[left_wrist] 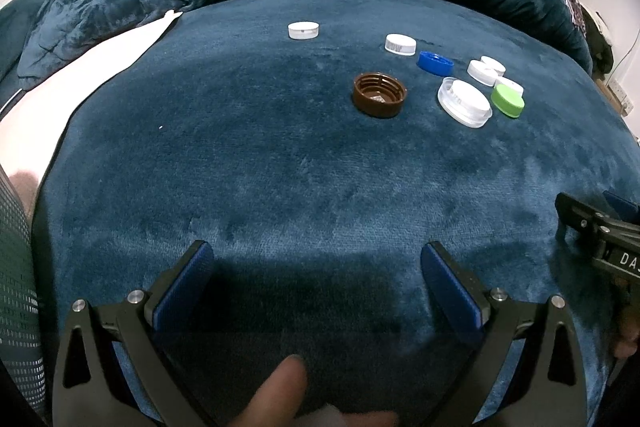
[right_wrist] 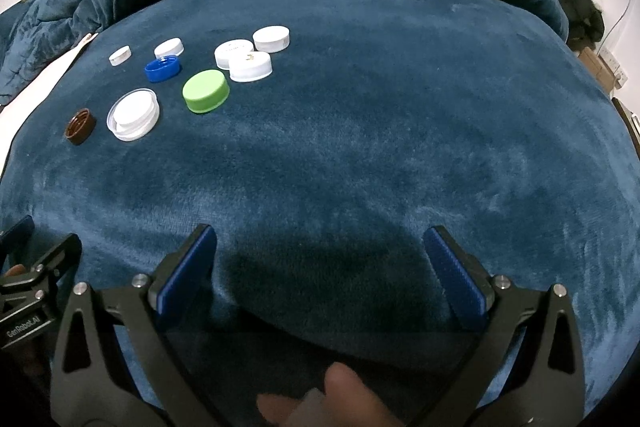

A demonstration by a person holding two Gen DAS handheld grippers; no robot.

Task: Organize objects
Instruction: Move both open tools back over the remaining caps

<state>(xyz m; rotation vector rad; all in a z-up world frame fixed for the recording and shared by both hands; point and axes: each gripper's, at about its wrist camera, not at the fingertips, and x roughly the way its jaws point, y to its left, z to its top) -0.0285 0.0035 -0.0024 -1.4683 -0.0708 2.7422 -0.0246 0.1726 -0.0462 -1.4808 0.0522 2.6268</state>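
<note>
Above the blue blanket, left tool and right tool hover level, jaws apart.

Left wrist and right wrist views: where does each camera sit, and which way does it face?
Left wrist: on the left gripper, facing forward over the blue blanket; caps ahead-right; a fingertip shows below.
Right wrist: on the right gripper, facing forward; caps ahead-left.
Shared: brown cap, green cap.
</note>
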